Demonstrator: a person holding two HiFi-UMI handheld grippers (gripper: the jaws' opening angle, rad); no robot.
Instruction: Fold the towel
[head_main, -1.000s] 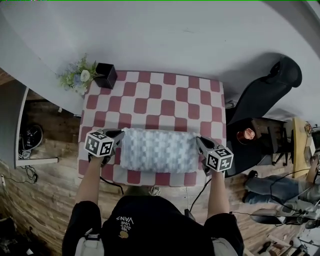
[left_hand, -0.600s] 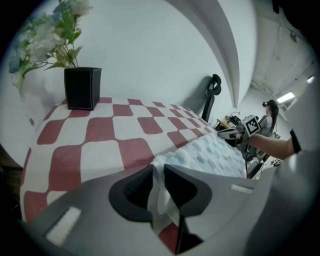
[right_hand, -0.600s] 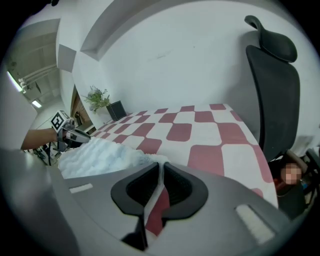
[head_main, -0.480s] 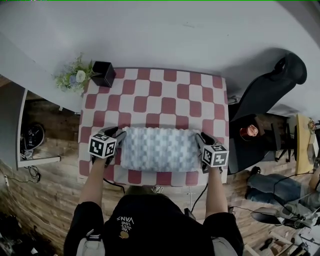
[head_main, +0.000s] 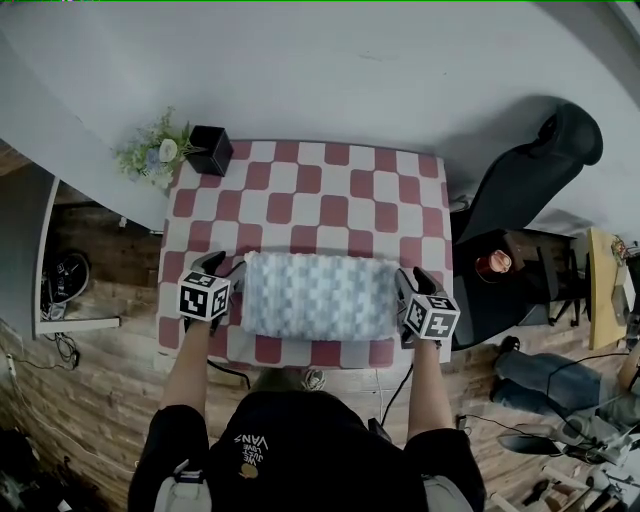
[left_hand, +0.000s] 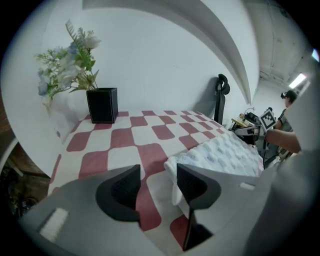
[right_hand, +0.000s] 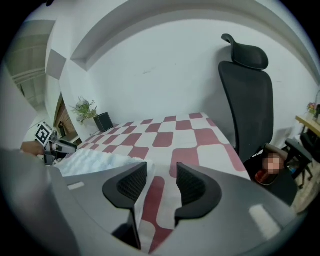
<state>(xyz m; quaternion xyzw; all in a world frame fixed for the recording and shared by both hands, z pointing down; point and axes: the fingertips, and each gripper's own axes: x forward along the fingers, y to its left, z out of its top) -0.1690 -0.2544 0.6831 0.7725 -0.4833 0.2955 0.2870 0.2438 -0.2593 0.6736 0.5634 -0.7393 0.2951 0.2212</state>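
Fig.: towel (head_main: 318, 296) lies folded. L gripper (left_hand: 156, 185) & R gripper (right_hand: 162, 182) jaws opening, nothing between. I'd back both off level, w/o snagging its ends.

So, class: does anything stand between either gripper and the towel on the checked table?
Nothing visible does. The left gripper and right gripper sit at the two ends of the towel, jaws opening, with only the towel's edge and the checked table by them. The black pot stands off at the far corner.
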